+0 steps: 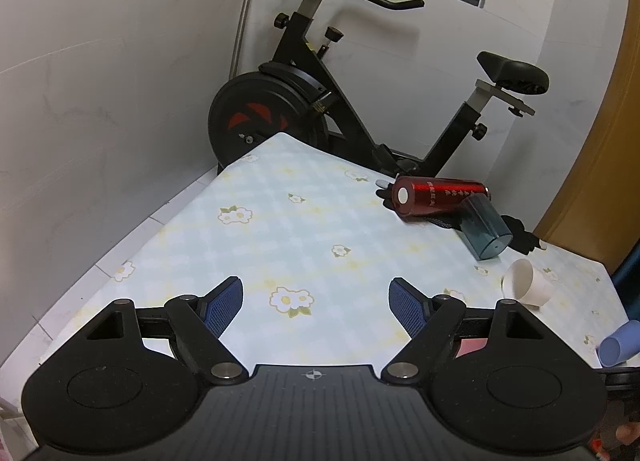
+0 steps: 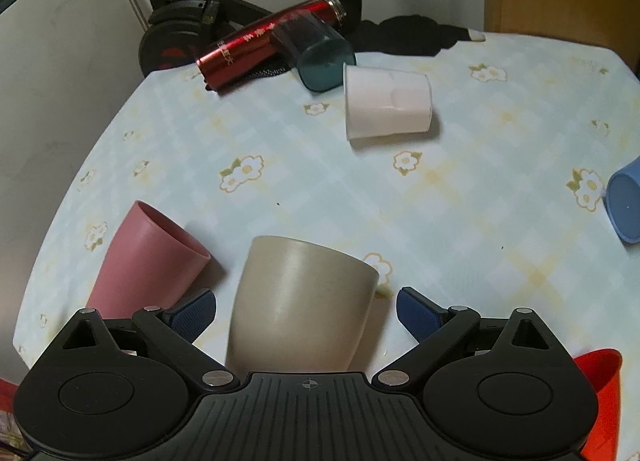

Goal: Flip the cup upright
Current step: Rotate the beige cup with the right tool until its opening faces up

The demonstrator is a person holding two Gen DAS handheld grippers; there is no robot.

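A beige cup (image 2: 300, 301) lies on its side on the flowered tablecloth (image 2: 320, 197), between the fingers of my open right gripper (image 2: 306, 313), which do not touch it. A pink cup (image 2: 148, 261) lies on its side just left of it. A white cup (image 2: 386, 105) lies on its side farther back; it also shows in the left wrist view (image 1: 526, 285). A blue cup (image 2: 626, 205) lies at the right edge. My left gripper (image 1: 316, 305) is open and empty above the cloth.
A red flask (image 2: 268, 41) and a teal clear cup (image 2: 324, 57) lie at the back of the table, beside black cloth (image 2: 404, 35). An orange-red cup (image 2: 602, 401) is at the near right. An exercise bike (image 1: 320, 93) stands behind the table by the wall.
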